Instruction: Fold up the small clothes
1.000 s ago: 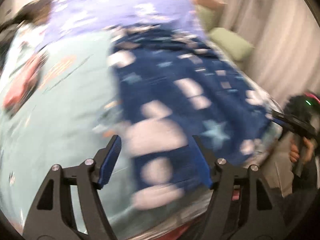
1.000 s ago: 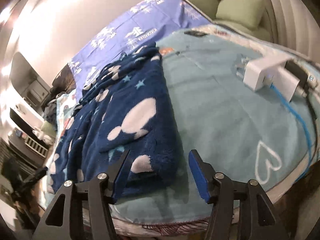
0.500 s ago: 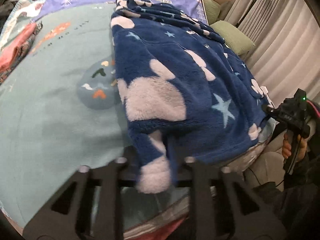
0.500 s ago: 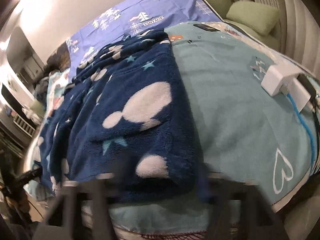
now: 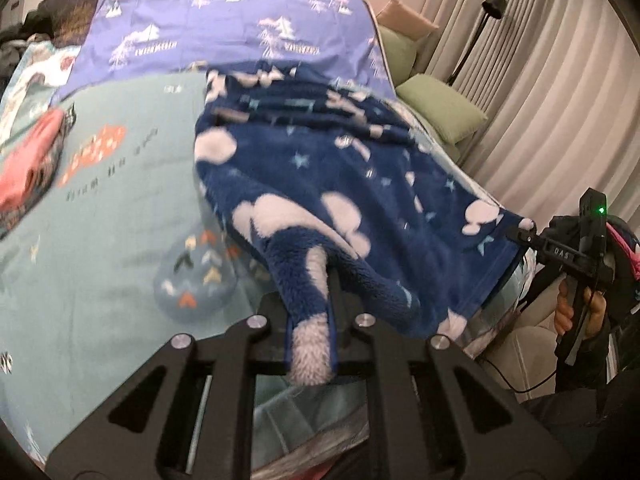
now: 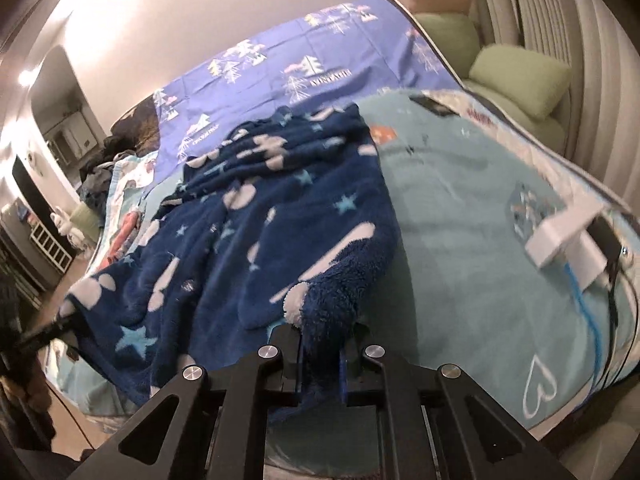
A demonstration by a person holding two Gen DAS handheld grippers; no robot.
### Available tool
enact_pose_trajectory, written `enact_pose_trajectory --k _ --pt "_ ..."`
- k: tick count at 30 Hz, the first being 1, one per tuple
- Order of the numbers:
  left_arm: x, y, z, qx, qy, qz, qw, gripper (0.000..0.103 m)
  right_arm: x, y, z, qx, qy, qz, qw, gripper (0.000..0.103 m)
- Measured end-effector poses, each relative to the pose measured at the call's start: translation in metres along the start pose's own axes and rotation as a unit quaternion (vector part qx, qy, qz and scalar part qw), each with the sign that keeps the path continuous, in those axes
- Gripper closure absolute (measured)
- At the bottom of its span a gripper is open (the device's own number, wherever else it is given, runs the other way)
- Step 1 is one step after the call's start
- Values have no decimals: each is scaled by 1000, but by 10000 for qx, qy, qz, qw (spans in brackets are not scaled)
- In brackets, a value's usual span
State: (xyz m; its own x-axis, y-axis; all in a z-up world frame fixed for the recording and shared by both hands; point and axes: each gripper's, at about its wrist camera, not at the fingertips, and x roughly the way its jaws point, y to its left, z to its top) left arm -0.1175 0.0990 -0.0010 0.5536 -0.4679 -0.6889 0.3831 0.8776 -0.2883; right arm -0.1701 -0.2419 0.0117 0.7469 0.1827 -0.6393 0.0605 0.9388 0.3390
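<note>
Setting: bedroom, wide bed under a pale teal printed bedspread (image 5: 120, 208), violet sheet with white tree prints (image 5: 224, 28) toward the head, ribbed cream curtains (image 5: 560, 92) and green cushions (image 5: 440, 108) at the far side.
Left gripper (image 5: 311, 344): black frame, blue pads, closed tight on a bunched white-and-navy fold of the hem; fabric squeezed between the pads and poking out below them.
Right gripper (image 6: 320, 356): likewise clamped, a thick navy bunch with a white tuft pinched at the opposite near corner.
Garment: small navy fleece garment with white blobs and pale stars (image 5: 340, 184), lying lengthwise on the bedspread, near edge raised off the bed at both pinched corners, far end crumpled against the violet sheet.
Just changed: a second ago both sets of pads wide apart above the hem; now shut on it, and both corners lifted clear of the bedspread.
Meaning for task: grasp secured, fold apparently about to start; near hem probably due to be carried toward the far end. Corners look bunched, so a skewed crease is possible.
Nearby: white charger block with blue cable (image 6: 560, 240) right of the garment, well apart; pink cloth (image 5: 28, 160) at the left edge.
Containers: none visible in either view; nothing to report as held inside anything.
</note>
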Motion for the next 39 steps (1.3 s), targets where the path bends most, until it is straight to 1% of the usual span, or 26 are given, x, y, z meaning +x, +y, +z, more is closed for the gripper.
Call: enact_pose_trajectory --k 5,14,17,22,29,35,39 --pt "-3 -6 18 124 -206 78 9997 89 -7 5 15 -124 -198 -7 9997 93" --pt "-5 -2 45 80 -533 142 9984 89 -9 4 46 -139 -447 36 9989 93" --pt "-7 1 58 71 -707 161 9973 90 -10 -1 63 -39 -601 114 9981 93" --pt "-12 6 88 63 -1106 153 9937 90 -9 -8 104 170 -945 327 9948 93" --pt "-17 18 133 3 -1717 242 9849 90 -1 -2 158 129 -1431 369 9889 93" --pt "0 18 180 157 -1974 505 9789 90 18 6 207 22 -1745 287 9842 93" --pt "17 20 212 162 -2129 682 9746 90 37 4 235 82 -1853 238 9824 93"
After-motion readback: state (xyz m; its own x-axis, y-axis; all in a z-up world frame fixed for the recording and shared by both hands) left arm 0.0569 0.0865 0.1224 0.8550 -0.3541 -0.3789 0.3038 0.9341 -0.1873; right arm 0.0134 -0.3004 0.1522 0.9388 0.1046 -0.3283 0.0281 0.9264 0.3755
